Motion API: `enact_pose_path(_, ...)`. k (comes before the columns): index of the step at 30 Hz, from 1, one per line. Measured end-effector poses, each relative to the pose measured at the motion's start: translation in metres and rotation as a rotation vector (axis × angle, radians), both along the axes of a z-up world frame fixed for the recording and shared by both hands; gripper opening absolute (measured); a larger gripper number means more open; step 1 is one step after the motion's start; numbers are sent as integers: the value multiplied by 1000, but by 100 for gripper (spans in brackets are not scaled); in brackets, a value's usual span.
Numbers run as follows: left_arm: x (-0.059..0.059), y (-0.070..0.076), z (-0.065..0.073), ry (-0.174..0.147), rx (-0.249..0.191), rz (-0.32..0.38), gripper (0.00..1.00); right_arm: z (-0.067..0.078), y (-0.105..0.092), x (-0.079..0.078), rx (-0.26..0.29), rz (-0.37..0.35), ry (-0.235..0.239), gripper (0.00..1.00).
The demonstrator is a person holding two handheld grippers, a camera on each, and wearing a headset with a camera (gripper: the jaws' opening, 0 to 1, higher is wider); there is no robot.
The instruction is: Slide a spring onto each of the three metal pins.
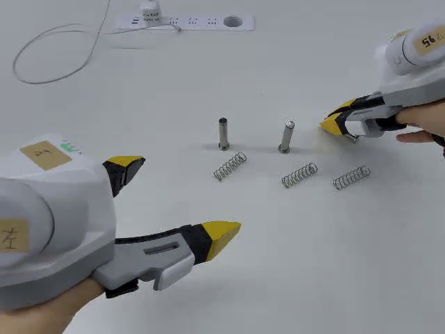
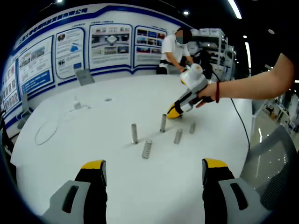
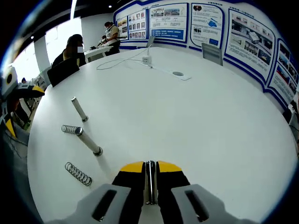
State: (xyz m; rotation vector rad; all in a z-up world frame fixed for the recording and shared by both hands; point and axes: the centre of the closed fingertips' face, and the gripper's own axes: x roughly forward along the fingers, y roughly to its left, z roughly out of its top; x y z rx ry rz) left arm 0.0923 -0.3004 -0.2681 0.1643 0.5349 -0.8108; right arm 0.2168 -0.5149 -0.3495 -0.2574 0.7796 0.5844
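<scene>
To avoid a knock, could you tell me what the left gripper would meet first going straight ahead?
The left gripper would probably first meet the nearest coiled metal spring, lying before the upright silver pin; depth is uncertain.

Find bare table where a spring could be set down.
Bare: the stretch between power strip and standing pins; table nearer than the springs, right of the left gripper. Crowded: around pins, springs and right gripper holding third pin.

The head view looks steeply down on the white round worktable (image 1: pixel 208 90) from its near side. Both gripper views sit low, left facing far, right facing left; all share two upright grey metal pins (image 1: pixel 223 133).
</scene>
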Motion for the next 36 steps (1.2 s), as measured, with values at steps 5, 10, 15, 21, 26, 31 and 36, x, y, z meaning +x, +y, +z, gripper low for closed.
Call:
enact_pose_path(5, 0, 0, 2, 1, -10, 1, 86, -1, -1, -1, -2, 4, 17, 9)
enact_pose_path(10, 0, 1, 3, 4, -14, 2, 85, -1, -1, -2, -6, 0, 30, 9)
enact_pose_path(15, -1, 1, 4, -2, -13, 2, 85, 1, -1, -5, -25, 5, 23, 9)
enact_pose_path(21, -1, 3, 6, -8, -16, 9, 85, 19, 8, -8, 25, 28, -12, 9)
enact_pose_path(26, -1, 2, 10, -18, -23, 8, 85, 28, 10, -13, 12, 46, -35, 9)
enact_pose_path(31, -1, 3, 12, -22, -23, 9, 85, 37, 10, -19, 8, 45, -51, 9)
enact_pose_path(36, -3, 2, 13, -25, -26, 5, 85, 44, 8, -27, 3, 45, -62, 9)
